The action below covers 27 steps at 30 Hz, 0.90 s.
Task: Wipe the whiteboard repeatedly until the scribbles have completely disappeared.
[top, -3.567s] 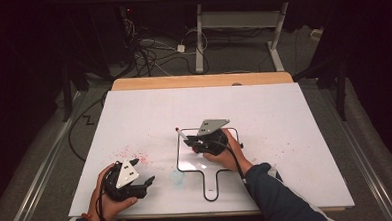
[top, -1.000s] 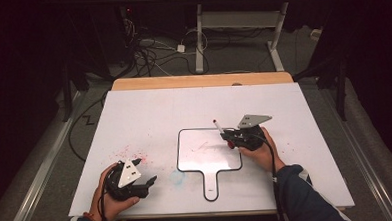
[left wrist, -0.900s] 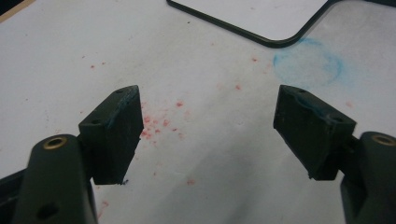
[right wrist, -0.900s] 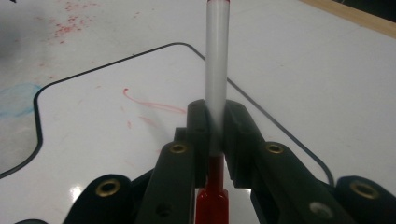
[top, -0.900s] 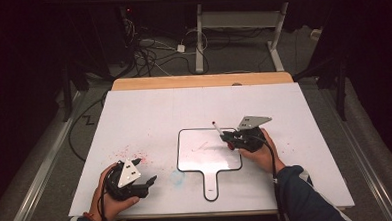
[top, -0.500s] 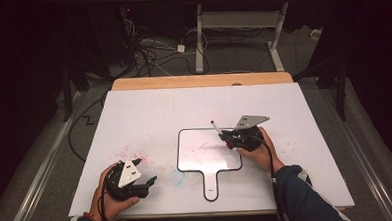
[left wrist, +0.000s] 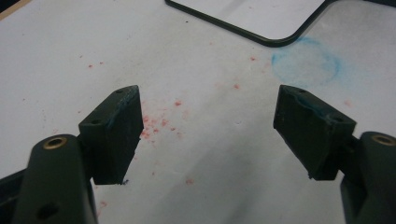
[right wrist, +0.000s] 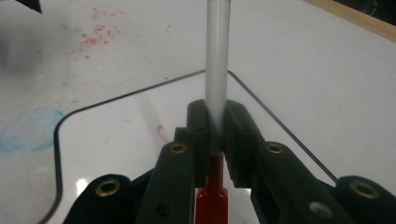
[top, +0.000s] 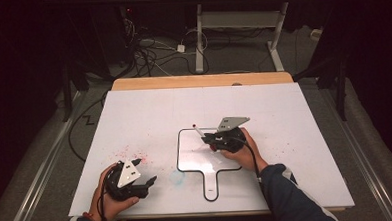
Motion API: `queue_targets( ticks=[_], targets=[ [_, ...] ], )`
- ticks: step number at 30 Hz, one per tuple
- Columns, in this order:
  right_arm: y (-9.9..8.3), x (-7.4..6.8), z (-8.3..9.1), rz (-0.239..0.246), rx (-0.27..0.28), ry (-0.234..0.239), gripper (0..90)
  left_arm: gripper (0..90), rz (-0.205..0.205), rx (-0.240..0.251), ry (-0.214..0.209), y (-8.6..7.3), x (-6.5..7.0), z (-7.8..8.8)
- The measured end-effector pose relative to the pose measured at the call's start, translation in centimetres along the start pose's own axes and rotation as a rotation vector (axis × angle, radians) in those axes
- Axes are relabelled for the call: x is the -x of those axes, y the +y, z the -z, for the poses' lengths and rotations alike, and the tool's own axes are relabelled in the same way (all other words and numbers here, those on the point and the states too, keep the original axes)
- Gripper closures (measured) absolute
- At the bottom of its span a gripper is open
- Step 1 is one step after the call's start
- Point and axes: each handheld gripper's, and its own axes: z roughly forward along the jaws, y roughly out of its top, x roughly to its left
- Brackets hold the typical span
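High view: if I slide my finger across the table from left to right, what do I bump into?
Left hand-held gripper → red speckles → blue smudge → small whiteboard → right hand-held gripper holding a marker.

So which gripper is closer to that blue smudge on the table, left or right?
Left. The left gripper lies just left of the blue smudge, jaws open toward it. The right gripper is farther up, over the small whiteboard, clamping a marker.

White marker (right wrist: 217, 70) with red end, gripped by black right gripper (right wrist: 215, 135). White board (top: 198, 150) edged in black. Red specks and pale blue smudge (left wrist: 306, 63) on white table (top: 149, 112).
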Motion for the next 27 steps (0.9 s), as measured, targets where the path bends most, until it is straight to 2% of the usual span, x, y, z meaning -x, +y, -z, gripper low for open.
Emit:
queue_targets(
  ticks=[3, 5, 6, 7, 9, 10, 12, 15, 16, 18, 22, 23, 24, 27],
  targets=[
    [-0.6, 1.1, 1.0, -0.02, -0.006, -0.024, 82.2, 23.0, 0.001, 0.002, 0.002, 0.0, 0.0, 0.1],
    [-0.8, 1.5, 1.3, -0.017, -0.005, -0.032, 82.2, 23.0, 0.002, 0.001, 0.002, 0.0, 0.0, 0.1],
    [-0.9, 1.7, 1.5, -0.037, -0.001, -0.036, 82.2, 23.0, 0.002, 0.002, 0.002, 0.0, 0.0, 0.0],
    [-0.9, 1.6, 1.3, -0.03, -0.002, -0.031, 82.2, 23.0, -0.01, 0.005, 0.004, 0.1, 0.0, 0.0],
    [-0.6, 1.0, 0.8, -0.025, 0.007, -0.01, 82.2, 23.0, -0.003, -0.001, -0.001, 0.2, 0.1, -0.1],
    [-0.4, 0.6, 0.5, -0.021, 0.004, 0.001, 82.2, 23.0, -0.015, 0.006, 0.002, 0.2, 0.1, -0.1],
    [-0.2, 0.0, 0.3, 0.001, -0.002, 0.007, 82.2, 23.0, -0.015, 0.007, 0.001, 0.2, 0.1, -0.1],
    [-0.5, 0.5, 0.9, 0.005, -0.011, -0.017, 82.2, 23.0, -0.006, -0.005, -0.004, 0.1, 0.1, -0.1],
    [-0.7, 0.9, 1.3, -0.007, -0.013, -0.031, 82.2, 23.0, -0.015, 0.001, 0.002, 0.1, 0.0, -0.1],
    [-1.0, 1.5, 1.7, -0.021, -0.011, -0.048, 82.2, 23.0, 0.001, 0.001, -0.004, 0.0, 0.0, 0.0],
    [-0.4, 0.3, 0.6, 0.0, -0.006, -0.016, 82.2, 23.0, -0.001, 0.005, -0.003, 0.1, 0.0, 0.0],
    [-0.4, 0.3, 0.6, 0.0, -0.006, -0.016, 82.2, 23.0, -0.012, 0.008, 0.002, 0.2, 0.0, 0.0],
    [0.2, -0.4, -0.4, 0.015, -0.001, 0.0, 82.2, 23.0, -0.004, 0.003, -0.004, 0.2, 0.1, -0.1],
    [0.8, -0.9, -1.3, 0.018, -0.003, 0.005, 82.2, 23.0, -0.007, 0.004, -0.006, 0.2, 0.1, -0.1]
  ],
)
